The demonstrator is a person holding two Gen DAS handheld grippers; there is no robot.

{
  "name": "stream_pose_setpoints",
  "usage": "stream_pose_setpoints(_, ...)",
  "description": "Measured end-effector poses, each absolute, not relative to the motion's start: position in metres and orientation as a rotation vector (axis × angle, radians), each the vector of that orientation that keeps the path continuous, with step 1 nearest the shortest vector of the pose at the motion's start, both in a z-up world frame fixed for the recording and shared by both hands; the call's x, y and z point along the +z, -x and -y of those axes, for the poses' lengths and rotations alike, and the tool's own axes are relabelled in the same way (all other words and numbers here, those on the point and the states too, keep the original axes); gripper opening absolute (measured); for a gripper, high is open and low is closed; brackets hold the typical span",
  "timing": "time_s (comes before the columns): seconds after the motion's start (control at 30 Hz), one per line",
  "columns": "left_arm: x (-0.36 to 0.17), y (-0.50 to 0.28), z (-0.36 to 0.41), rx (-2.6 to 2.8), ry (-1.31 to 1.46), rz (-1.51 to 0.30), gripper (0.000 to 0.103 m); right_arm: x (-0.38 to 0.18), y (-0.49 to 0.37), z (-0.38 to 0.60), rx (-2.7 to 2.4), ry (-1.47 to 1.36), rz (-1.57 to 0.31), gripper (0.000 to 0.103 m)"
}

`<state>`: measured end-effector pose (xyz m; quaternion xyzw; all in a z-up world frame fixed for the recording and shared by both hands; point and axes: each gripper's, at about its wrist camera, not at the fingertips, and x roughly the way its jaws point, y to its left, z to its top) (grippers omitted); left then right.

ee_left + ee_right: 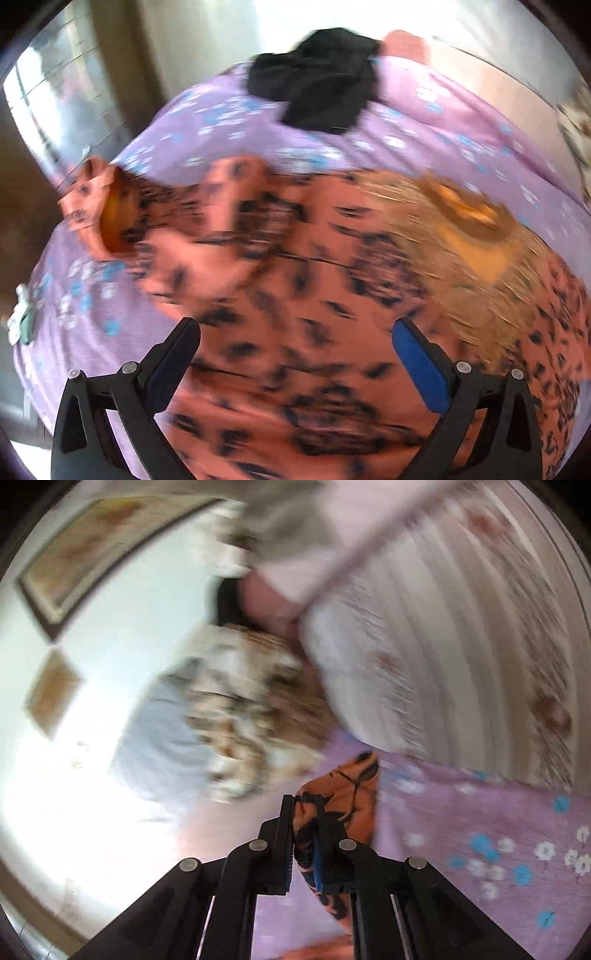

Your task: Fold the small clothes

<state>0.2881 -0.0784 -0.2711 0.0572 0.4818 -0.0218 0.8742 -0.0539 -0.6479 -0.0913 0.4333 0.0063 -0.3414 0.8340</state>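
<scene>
Garment on purple floral bedsheet; pictures on wall.

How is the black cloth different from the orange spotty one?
The black cloth is plain and dark; the orange spotty garment is salmon-orange with black marks. The black cloth lies bunched in a small heap at the far side, while the orange garment spreads wide and near. No gripper touches the black cloth; the right gripper pinches a bit of the orange one, and the left gripper is open above it. Both rest on the purple flowered sheet.
</scene>
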Motion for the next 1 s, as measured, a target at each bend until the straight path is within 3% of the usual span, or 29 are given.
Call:
stream_pose_setpoints(0.17,-0.266,-0.313,0.007,0.131,-0.058,-0.999,0.103,-0.022,-0.026,0.552,-0.489,-0.797,-0.045,0.009)
stream_pose_setpoints(0.3,-0.261,-0.32,-0.045,0.259,-0.03,-0.966,0.103,-0.028,-0.112,0.464,-0.288,-0.775,-0.172,0.009)
stream_pose_setpoints(0.53,-0.266,-0.327,-0.109,0.353,0.062,-1.003,0.103,-0.15,-0.256,0.304,-0.079,-0.787,-0.51,0.008)
stream_pose_setpoints(0.73,-0.27,-0.333,-0.128,0.375,0.103,-1.021,0.103,-0.274,-0.315,0.219,-0.041,-0.895,-0.737,0.012)
stream_pose_setpoints(0.77,-0.271,-0.334,-0.127,0.372,0.105,-1.023,0.103,-0.287,-0.317,0.208,-0.032,-0.914,-0.774,0.015)
stream_pose_setpoints(0.83,-0.271,-0.337,-0.126,0.363,0.103,-1.025,0.103,-0.308,-0.327,0.186,0.013,-0.939,-0.892,0.034)
stream_pose_setpoints(0.87,-0.272,-0.338,-0.125,0.357,0.1,-1.024,0.103,-0.314,-0.327,0.183,0.052,-0.958,-0.935,0.058)
stream_pose_setpoints(0.9,-0.272,-0.338,-0.124,0.353,0.098,-1.027,0.103,-0.313,-0.321,0.183,0.099,-0.984,-0.917,0.07)
stream_pose_setpoints(1.0,-0.274,-0.337,-0.127,0.355,0.121,-1.046,0.103,-0.289,-0.301,0.199,0.135,-0.938,-0.814,0.072)
